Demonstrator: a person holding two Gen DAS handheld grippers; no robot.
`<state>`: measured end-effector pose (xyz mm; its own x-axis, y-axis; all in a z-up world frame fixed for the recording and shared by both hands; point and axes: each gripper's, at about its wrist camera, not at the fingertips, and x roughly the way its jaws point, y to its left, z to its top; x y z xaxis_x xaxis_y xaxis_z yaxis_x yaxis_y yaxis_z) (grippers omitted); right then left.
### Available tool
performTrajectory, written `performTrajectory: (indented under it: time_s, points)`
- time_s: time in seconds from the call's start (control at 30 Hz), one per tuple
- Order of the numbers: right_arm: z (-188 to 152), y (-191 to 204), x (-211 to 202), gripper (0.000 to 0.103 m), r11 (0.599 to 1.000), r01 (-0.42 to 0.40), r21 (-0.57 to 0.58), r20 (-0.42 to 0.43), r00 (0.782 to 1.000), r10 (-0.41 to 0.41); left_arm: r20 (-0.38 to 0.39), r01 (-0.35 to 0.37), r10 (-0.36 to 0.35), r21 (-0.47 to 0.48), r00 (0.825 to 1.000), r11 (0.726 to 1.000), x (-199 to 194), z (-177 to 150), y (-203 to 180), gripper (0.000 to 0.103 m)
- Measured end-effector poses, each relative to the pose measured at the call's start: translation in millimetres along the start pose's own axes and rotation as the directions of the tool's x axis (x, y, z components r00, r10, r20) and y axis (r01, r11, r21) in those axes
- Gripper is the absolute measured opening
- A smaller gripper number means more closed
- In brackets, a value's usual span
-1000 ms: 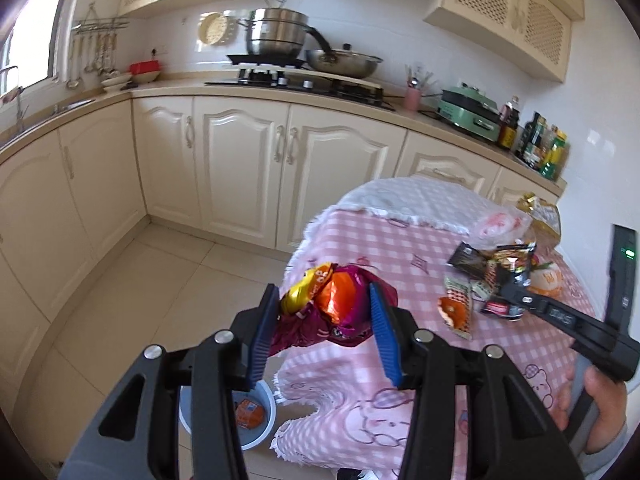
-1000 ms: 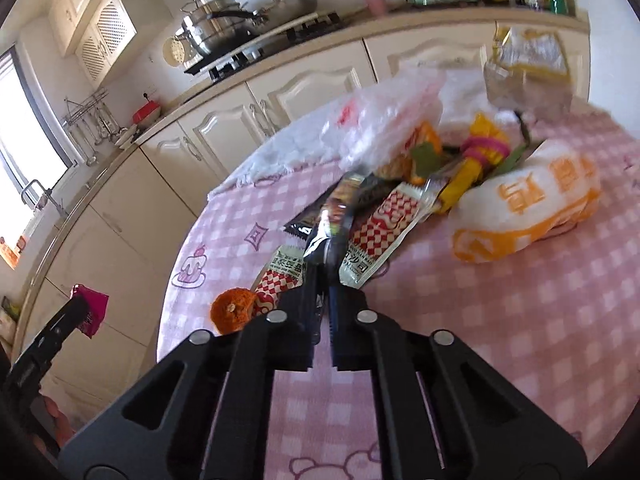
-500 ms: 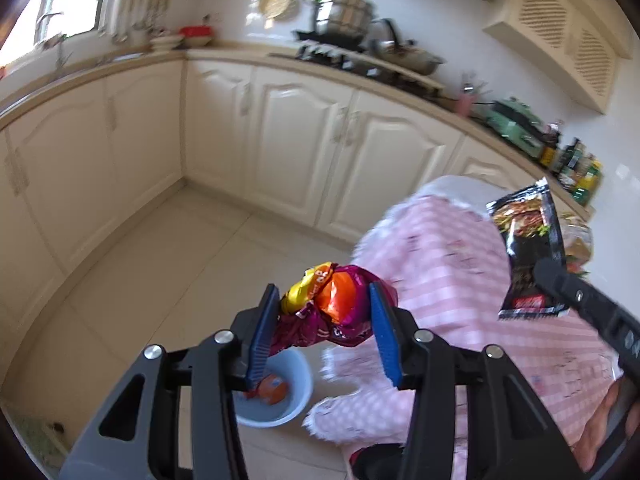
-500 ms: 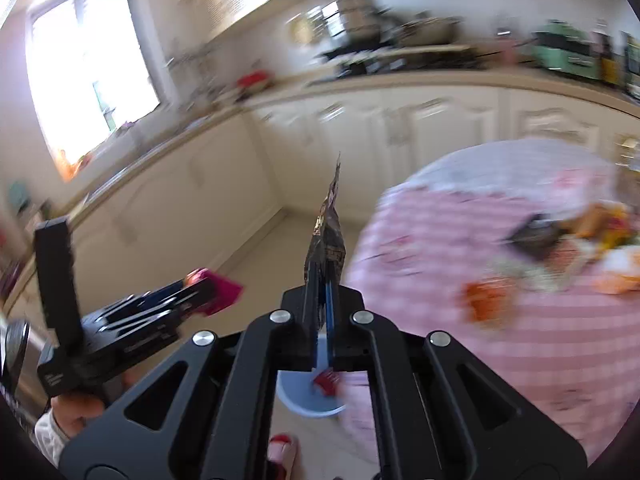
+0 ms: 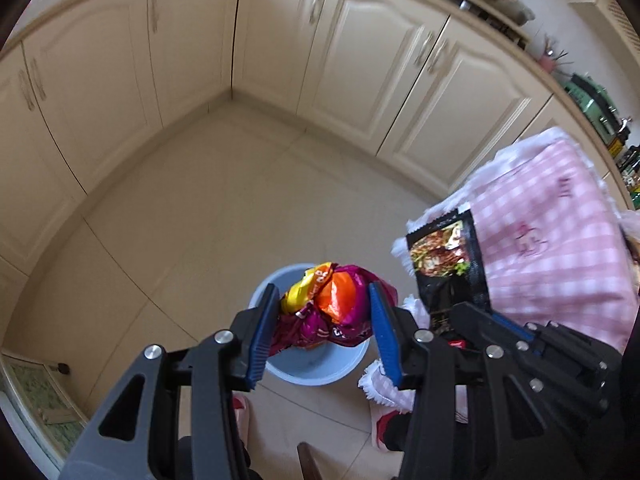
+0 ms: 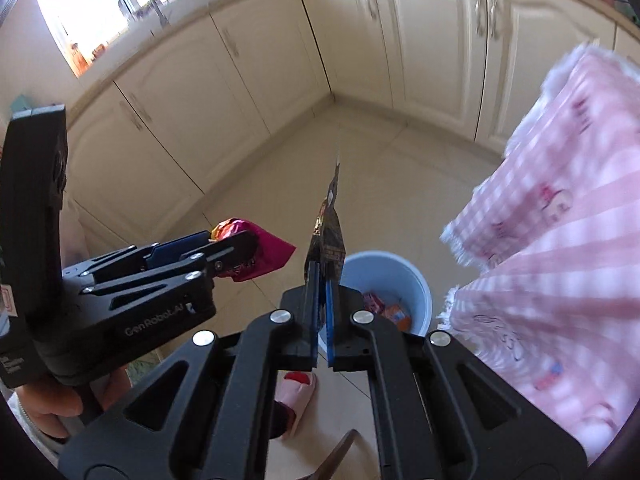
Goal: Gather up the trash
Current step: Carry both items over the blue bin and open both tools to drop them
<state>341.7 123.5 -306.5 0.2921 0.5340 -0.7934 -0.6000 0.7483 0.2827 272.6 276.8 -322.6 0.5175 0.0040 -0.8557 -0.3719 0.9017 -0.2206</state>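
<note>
Grippers both loaded over one blue bin (image 5: pixel 320 368): my left gripper (image 5: pixel 324 326) pinches one crumpled wrapper (image 5: pixel 328 308), my right gripper (image 6: pixel 323 300) clamps one black packet (image 6: pixel 326 236).

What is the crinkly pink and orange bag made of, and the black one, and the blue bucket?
The crumpled snack bag in the left gripper looks like thin glossy plastic film: sharp creases and shine. The black food packet in the right gripper seems like a printed laminated pouch, flat and stiff, perhaps foil-lined. The blue bucket looks like smooth moulded plastic.
</note>
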Motion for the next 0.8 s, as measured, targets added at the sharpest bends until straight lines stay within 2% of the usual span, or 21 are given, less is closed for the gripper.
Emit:
performTrajectory:
  time_s: [0.3,0.33,0.37,0.8]
  points:
    - [1.0,-18.0,49.2,0.003,0.999,0.026,0.034,-0.076,0.997,-0.023,-0.078,-0.014,0.013,-0.019,0.997,1.0,48.5,15.6,4.3,0.05]
    - [-0.9,-21.3,50.8,0.003,0.999,0.026,0.038,-0.081,0.996,-0.023,-0.083,-0.018,0.016,-0.025,0.996,1.0,51.5,16.2,5.0,0.053]
    - [-1.7,-24.0,52.7,0.003,0.999,0.026,0.042,-0.086,0.996,-0.023,-0.087,-0.02,0.018,-0.029,0.996,0.999,53.7,16.2,5.9,0.055]
    - [-0.6,-24.1,72.4,0.003,0.998,0.026,0.053,-0.111,0.994,-0.02,-0.123,-0.052,0.045,-0.053,0.991,0.997,58.5,8.2,20.9,0.055]
